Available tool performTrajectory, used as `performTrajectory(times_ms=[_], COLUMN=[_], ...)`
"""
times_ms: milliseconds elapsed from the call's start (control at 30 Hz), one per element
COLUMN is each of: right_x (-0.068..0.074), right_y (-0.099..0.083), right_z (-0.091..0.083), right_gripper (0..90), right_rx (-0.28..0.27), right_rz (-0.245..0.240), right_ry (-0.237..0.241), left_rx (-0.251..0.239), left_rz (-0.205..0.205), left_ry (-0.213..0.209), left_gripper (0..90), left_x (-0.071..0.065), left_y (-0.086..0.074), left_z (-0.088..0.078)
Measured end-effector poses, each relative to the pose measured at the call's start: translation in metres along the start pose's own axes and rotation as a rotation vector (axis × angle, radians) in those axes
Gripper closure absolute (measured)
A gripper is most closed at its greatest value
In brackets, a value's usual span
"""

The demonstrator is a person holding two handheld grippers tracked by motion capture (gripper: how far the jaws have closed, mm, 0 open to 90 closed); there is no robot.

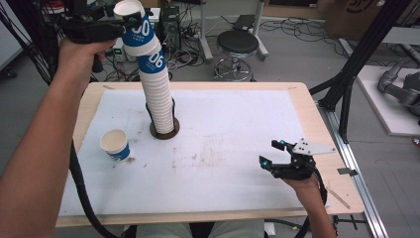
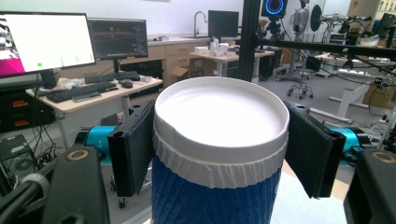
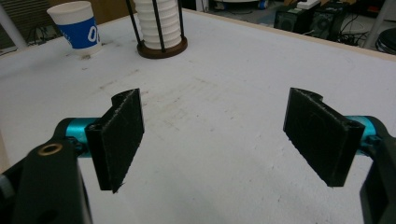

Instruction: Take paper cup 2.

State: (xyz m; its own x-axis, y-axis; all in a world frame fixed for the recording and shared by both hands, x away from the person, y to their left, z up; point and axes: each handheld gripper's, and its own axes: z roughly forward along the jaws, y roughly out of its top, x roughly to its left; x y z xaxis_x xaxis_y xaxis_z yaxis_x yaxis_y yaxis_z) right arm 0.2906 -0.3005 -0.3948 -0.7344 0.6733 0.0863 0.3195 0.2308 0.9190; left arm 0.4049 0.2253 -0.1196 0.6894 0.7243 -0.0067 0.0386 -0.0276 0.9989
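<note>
Cups make up a tall leaning stack (image 1: 151,79), and its top cup (image 2: 219,154) sits between the pads of the left gripper (image 1: 130,21), raised high over the far left of the table (image 1: 307,114). In the left gripper view the left pad touches the cup's ribbed band just under the white rim; the right pad stands just beside the rim, and I cannot tell whether it touches. Below those fingers the stack runs down into a dark wire holder (image 1: 164,130) with a round brown base, standing on the white mat (image 1: 223,153).

Nearer the person, the right gripper (image 1: 271,152) hangs low over the mat's right side, its jaws spread wide with bare mat between them; the grey plate (image 1: 312,148) rides on top. In the right gripper view, ahead of its fingers (image 3: 119,135) and off to their left, the holder stands far away, and a single blue-and-white cup (image 3: 74,27) stands upright further left of it.

Beyond the table are a black stool (image 1: 237,44) and tangled cables on the floor.
</note>
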Motion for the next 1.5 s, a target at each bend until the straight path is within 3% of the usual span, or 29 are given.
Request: performTrajectory(times_ms=[167, 400, 767, 1167, 1500], right_x=[0.001, 0.001, 0.003, 0.004, 0.005], right_y=[0.001, 0.001, 0.001, 0.001, 0.001], right_z=[0.001, 0.002, 0.002, 0.004, 0.006], right_gripper=[20.8, 20.8, 20.8, 20.8, 20.8], right_rx=[0.004, 0.002, 0.006, 0.007, 0.010], right_rz=[-0.001, -0.002, 0.000, -0.005, -0.013], right_ry=[0.002, 0.002, 0.006, 0.009, 0.014], left_rx=[-0.016, -0.020, 0.008, 0.055, 0.075], left_rz=[-0.008, 0.014, 0.046, 0.041, 0.035], left_ry=[-0.011, -0.063, -0.110, -0.131, -0.193], left_gripper=[30.3, 30.4, 30.4, 30.3, 30.3], left_x=[-0.001, -0.012, -0.025, -0.027, -0.034], left_y=[0.002, 0.000, -0.011, -0.046, -0.087], left_z=[-0.013, -0.027, -0.042, -0.057, -0.055])
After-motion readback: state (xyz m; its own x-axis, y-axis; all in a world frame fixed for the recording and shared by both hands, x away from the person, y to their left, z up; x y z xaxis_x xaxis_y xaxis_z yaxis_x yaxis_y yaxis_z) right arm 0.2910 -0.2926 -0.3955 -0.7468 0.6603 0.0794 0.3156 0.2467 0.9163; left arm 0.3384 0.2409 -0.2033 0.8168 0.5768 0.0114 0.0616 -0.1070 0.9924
